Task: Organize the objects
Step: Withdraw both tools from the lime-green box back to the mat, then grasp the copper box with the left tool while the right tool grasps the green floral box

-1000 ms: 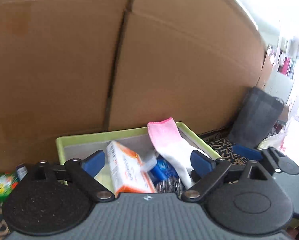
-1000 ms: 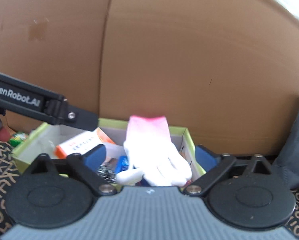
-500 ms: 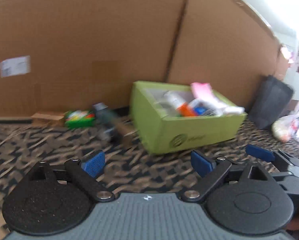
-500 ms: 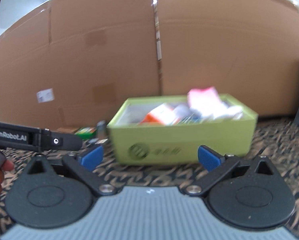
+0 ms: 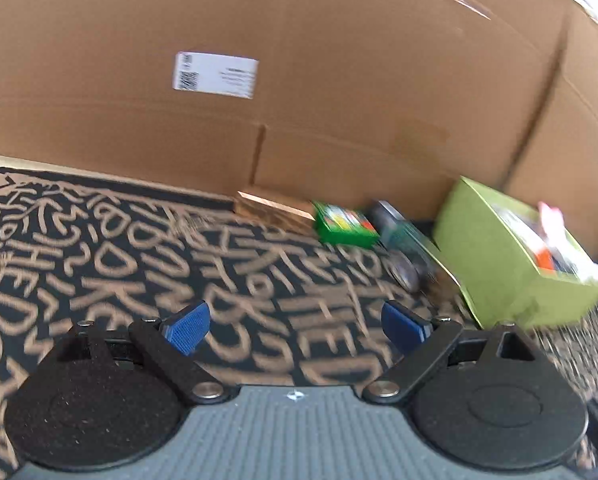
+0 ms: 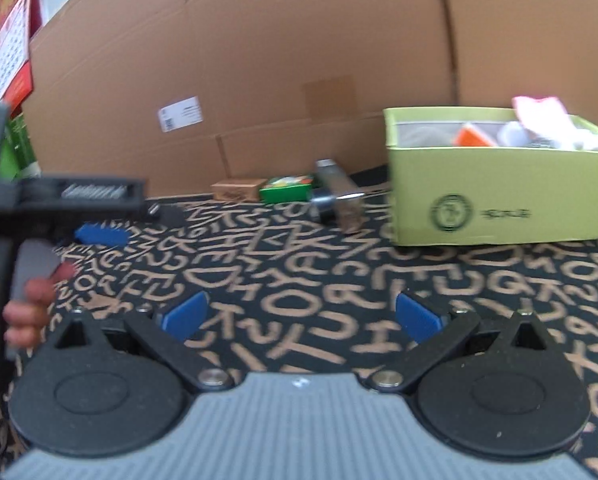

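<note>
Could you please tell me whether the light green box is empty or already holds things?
It holds things: the light green box is open-topped, with a pink-and-white glove and an orange packet showing above its rim.

Both tools are pulling back from the green box [image 6: 499,196]: the left tool [image 5: 295,326] is swinging leftward over the patterned carpet [image 5: 99,240], and the right tool [image 6: 299,316] is retreating too, both empty and spread.

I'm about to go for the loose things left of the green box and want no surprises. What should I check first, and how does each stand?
1. Left gripper open, empty: ok.
2. Right gripper open, empty: ok.
3. Small green packet free on the carpet: ok.
4. Metal tool lies apart from the green box: ok.
5. Room left in the box: cannot tell.
6. Sharp view of targets: not ok, blurred.
</note>
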`<act>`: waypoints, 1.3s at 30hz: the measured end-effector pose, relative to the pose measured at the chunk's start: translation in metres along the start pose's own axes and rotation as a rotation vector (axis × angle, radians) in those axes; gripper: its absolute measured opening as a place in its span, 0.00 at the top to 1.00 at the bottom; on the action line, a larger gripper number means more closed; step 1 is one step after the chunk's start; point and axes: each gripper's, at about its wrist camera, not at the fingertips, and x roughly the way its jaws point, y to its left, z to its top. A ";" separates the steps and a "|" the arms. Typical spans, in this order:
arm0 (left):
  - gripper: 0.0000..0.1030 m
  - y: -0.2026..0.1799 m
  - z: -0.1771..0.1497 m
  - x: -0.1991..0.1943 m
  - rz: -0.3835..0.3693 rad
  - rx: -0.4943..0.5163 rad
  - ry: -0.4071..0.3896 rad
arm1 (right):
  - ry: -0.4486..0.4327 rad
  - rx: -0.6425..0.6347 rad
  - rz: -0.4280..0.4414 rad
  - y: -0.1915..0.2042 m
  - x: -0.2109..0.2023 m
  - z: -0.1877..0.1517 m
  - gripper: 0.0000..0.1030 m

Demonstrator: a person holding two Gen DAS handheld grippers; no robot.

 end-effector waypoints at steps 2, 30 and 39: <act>0.07 0.004 0.012 0.016 0.007 -0.028 0.004 | 0.009 -0.019 0.012 0.009 0.010 0.005 0.00; 0.06 0.024 0.077 0.162 0.134 -0.072 0.038 | 0.074 -0.149 -0.115 0.019 0.217 0.099 0.25; 0.27 0.026 0.068 0.147 0.049 -0.045 0.021 | 0.089 -0.194 -0.097 0.026 0.208 0.089 0.40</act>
